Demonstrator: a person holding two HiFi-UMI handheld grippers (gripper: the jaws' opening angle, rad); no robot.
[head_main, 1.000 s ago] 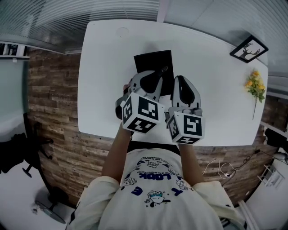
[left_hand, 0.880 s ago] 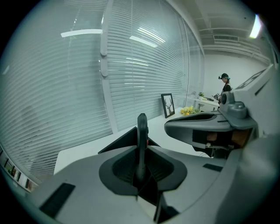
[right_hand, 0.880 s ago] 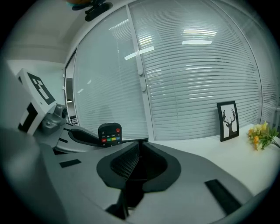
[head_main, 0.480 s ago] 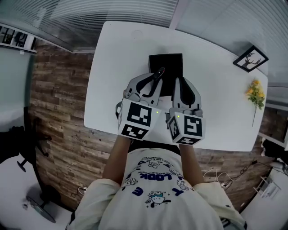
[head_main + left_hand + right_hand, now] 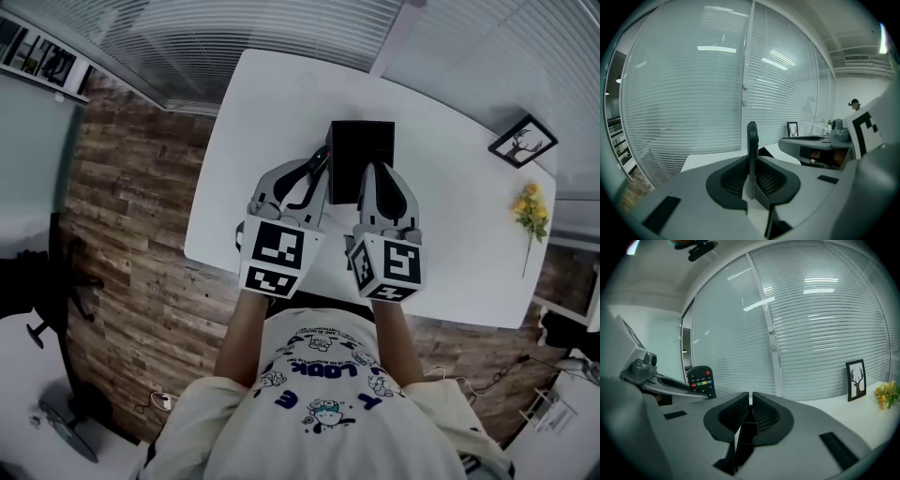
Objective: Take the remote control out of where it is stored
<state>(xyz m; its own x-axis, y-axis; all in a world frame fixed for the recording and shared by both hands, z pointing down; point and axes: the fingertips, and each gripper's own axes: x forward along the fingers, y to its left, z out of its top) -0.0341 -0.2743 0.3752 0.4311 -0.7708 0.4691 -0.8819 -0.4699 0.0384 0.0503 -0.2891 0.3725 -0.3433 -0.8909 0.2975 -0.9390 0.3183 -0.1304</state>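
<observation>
Now my left tongs (image 5: 751,178) are clamped narrowly on the slim black remote control (image 5: 752,140), which stands upright and edge-on between the ribbed pads, its lower part gripped and its top poking well above them. I pinch it across its thin side, I think, because that is the only way to draw a flat thing straight up out of a tight box. Seen from my right tongs (image 5: 750,401), the remote's face with its red, green, yellow and blue buttons shows to the left, raised above the white table (image 5: 262,112).

From my head, the remote sits just to the left of the open black rectangular box (image 5: 361,155) that stored it. It looks lifted clear of the box, though I cannot tell whether its lower end has passed the rim.

My right tongs have their pads closed together with nothing between them. They hang at the near edge of the box, probably there to steady it if it tries to rise with the remote.

Far off to the right stand a black-framed deer picture (image 5: 855,379) and a sprig of yellow flowers (image 5: 887,394), well apart from my work.

What remains, as I judge it, is to carry the remote aside and lay it down.
</observation>
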